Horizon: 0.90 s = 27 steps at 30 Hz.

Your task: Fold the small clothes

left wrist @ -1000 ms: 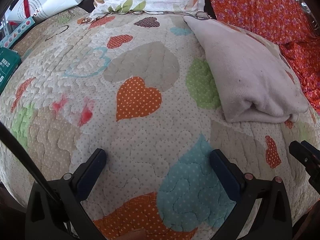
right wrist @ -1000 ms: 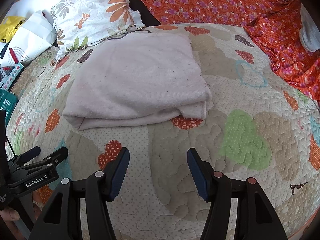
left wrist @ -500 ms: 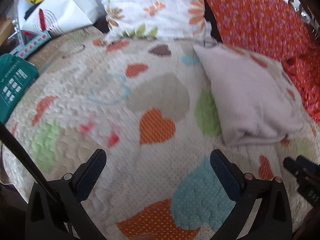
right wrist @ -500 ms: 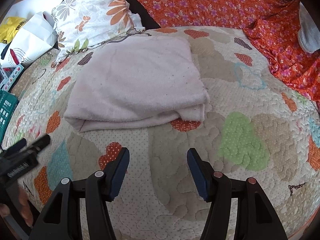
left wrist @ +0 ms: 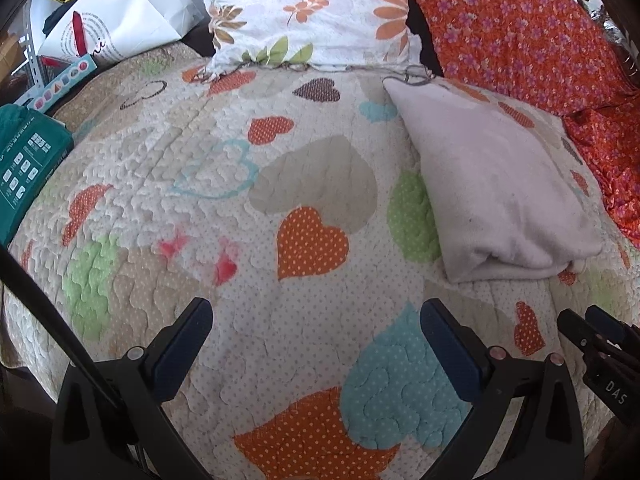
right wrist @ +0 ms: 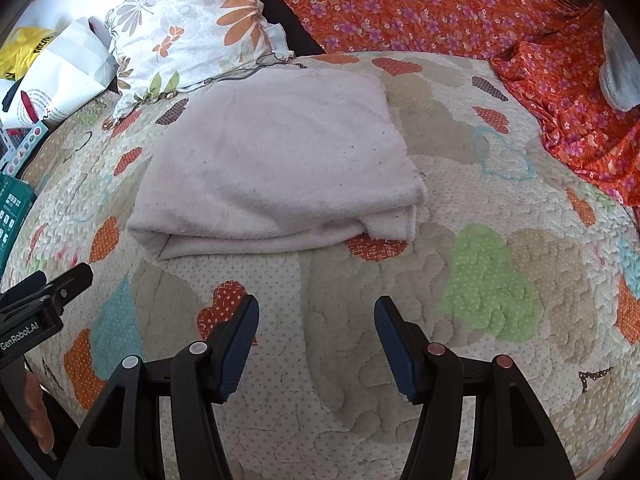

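Observation:
A pale pink cloth lies folded into a thick rectangle on the heart-patterned quilt, its folded edge toward me. It also shows in the left wrist view at the right. My right gripper is open and empty, hovering over the quilt just in front of the cloth. My left gripper is open wide and empty over bare quilt, left of the cloth. The right gripper's tips show at the left view's right edge.
A floral pillow and an orange flowered fabric lie behind the cloth. White bags and a green box sit at the left edge of the bed.
The left gripper has pulled back and tilted up, so the pillow and bags show more. The right gripper has barely moved. The cloth has not moved.

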Tool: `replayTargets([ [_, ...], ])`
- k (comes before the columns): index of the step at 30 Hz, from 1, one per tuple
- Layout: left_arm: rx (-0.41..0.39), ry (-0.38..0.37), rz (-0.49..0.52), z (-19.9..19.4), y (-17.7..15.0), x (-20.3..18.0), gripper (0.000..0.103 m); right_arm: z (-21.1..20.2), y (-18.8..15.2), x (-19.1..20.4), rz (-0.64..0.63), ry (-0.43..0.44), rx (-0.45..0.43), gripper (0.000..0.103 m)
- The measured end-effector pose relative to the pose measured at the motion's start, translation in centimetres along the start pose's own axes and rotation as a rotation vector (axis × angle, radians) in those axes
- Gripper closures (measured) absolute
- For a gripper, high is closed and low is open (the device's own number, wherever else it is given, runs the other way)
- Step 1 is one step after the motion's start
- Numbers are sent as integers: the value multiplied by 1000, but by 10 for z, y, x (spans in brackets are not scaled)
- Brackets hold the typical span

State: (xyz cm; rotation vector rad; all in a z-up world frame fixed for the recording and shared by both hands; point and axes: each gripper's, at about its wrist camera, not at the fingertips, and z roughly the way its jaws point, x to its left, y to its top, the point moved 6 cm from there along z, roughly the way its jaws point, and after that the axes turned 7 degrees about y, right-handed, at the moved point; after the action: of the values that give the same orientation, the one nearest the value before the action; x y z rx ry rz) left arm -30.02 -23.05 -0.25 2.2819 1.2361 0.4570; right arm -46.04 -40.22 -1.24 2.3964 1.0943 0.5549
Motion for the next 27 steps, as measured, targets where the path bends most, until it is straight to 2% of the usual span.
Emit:
replayTargets([
  [6,37,-16,1,6,-5,-1,0,-1,0,1,-5,-2,-5,38],
  [27,49,-40,10,6,-8,-7,0,2,-2,7,-20,-4,3,37],
])
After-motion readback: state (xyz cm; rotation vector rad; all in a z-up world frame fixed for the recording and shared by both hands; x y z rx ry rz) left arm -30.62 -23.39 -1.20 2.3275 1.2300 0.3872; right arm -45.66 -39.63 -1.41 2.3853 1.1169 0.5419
